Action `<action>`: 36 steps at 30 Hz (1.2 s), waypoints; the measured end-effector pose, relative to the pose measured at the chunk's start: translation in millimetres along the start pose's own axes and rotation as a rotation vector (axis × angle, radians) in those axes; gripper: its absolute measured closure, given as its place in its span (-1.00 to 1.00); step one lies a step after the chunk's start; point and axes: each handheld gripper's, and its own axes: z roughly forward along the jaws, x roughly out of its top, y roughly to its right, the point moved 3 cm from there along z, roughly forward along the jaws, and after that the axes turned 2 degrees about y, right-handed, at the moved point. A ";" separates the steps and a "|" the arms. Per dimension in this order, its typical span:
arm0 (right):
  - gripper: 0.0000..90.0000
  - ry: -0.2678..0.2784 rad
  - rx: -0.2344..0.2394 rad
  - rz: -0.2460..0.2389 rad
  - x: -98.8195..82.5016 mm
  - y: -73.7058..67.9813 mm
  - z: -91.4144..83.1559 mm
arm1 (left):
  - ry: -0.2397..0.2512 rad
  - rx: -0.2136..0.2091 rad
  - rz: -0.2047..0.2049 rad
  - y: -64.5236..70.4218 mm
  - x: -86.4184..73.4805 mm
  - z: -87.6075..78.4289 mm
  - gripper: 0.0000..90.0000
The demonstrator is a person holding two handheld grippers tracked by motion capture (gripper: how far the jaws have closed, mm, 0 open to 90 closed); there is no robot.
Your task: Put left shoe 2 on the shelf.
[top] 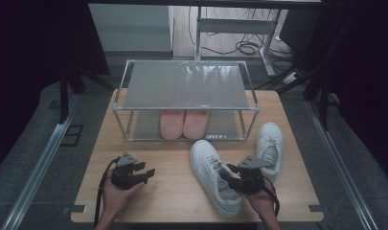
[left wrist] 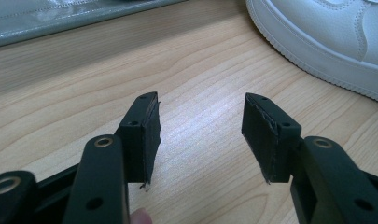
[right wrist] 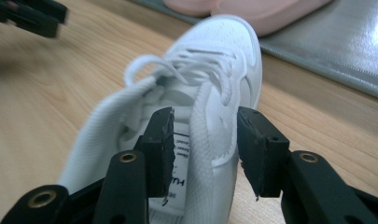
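Note:
A white sneaker point(top: 207, 163) lies on the wooden table point(top: 172, 191), toe toward the shoe rack point(top: 187, 86); a second white sneaker point(top: 270, 141) lies to its right. My right gripper point(top: 226, 173) is at the nearer sneaker's heel. In the right gripper view its jaws point(right wrist: 205, 149) straddle the right collar wall of the sneaker point(right wrist: 214, 70), one jaw inside the opening and one outside, with small gaps at the pads. My left gripper point(top: 146, 173) rests open over bare wood at the left; nothing lies between its jaws point(left wrist: 200, 135).
A pair of pink slippers point(top: 184, 123) sits on the rack's lower shelf, and its top shelf is bare. The rack stands at the table's far side. Bare wood lies between the two grippers. The sneaker's edge point(left wrist: 336, 37) shows at the upper right of the left gripper view.

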 end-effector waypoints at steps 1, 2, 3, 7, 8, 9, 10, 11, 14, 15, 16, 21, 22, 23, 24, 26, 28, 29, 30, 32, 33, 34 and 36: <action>0.31 -0.012 -0.012 -0.002 -0.7 -0.2 3.5 | 0.001 0.000 0.000 -0.2 0.0 -0.1 0.05; 0.33 -0.019 -0.021 -0.001 -1.3 -0.1 5.8 | 0.000 0.000 -0.001 -0.3 -0.2 -0.3 0.04; 0.35 -0.026 -0.026 0.003 -2.3 0.2 8.4 | 0.002 0.000 -0.001 -0.3 -0.3 -0.2 0.04; 0.48 -0.012 -0.030 0.028 -3.1 3.0 10.2 | 0.002 0.000 -0.001 0.1 -0.4 -0.1 0.04; 0.51 -0.009 -0.030 0.029 -3.4 3.6 10.5 | 0.001 -0.001 -0.001 0.4 -0.5 0.2 0.04; 0.55 -0.006 -0.031 0.034 -4.0 4.0 10.7 | 0.000 -0.001 -0.001 0.5 -0.5 0.3 0.04; 0.57 -0.004 -0.032 0.039 -4.3 4.4 10.7 | -0.001 -0.001 0.000 0.6 -0.6 0.6 0.04; 0.60 0.000 -0.032 0.043 -4.7 5.1 10.8 | -0.003 -0.001 0.000 0.9 -0.7 0.8 0.04; 0.67 0.005 -0.038 0.054 -5.4 5.4 10.8 | -0.004 -0.001 0.002 1.4 -0.8 1.1 0.04; 0.69 0.007 -0.042 0.056 -5.5 5.2 10.9 | -0.004 -0.001 0.002 1.4 -0.8 1.0 0.04; 0.71 0.009 -0.045 0.059 -5.6 5.2 10.9 | -0.004 -0.001 0.002 1.4 -0.8 0.9 0.04; 0.78 0.030 -0.059 0.079 -6.5 6.1 10.6 | -0.001 -0.002 0.001 0.9 -0.7 0.1 0.04; 0.79 0.034 -0.061 0.079 -6.6 6.1 10.7 | 0.000 -0.002 0.001 0.8 -0.7 -0.1 0.04; 0.79 0.040 -0.057 0.090 -6.8 6.7 10.7 | 0.001 -0.002 0.001 0.6 -0.6 -0.2 0.04; 0.79 0.049 -0.047 0.107 -7.2 7.6 10.7 | 0.001 -0.002 0.001 0.5 -0.6 -0.3 0.04; 0.80 0.060 -0.032 0.130 -7.9 9.6 9.8 | 0.000 -0.001 0.001 -0.1 -0.7 -0.4 0.04; 0.80 0.076 -0.022 0.140 -7.3 9.9 8.2 | -0.001 -0.001 0.001 -0.7 -0.8 -0.5 0.04; 0.80 0.083 -0.016 0.142 -6.7 10.0 6.8 | -0.001 -0.001 0.000 -0.8 -0.8 -0.6 0.04; 0.80 0.094 -0.010 0.145 -6.0 10.0 5.5 | 0.000 -0.001 0.000 -0.8 -0.8 -0.7 0.04; 0.81 0.116 0.002 0.151 -4.8 10.0 2.9 | 0.001 -0.002 -0.001 -0.7 -0.8 -0.9 0.04; 0.80 0.129 0.009 0.156 -4.3 9.8 1.3 | 0.001 -0.002 -0.002 -0.7 -0.8 -1.0 0.04; 0.80 0.135 0.012 0.155 -4.0 9.8 0.3 | 0.002 -0.002 -0.002 -0.6 -0.8 -1.0 0.04; 0.81 0.159 0.020 0.156 -3.0 9.4 -1.9 | 0.001 -0.001 -0.001 -0.8 -0.8 -1.1 0.04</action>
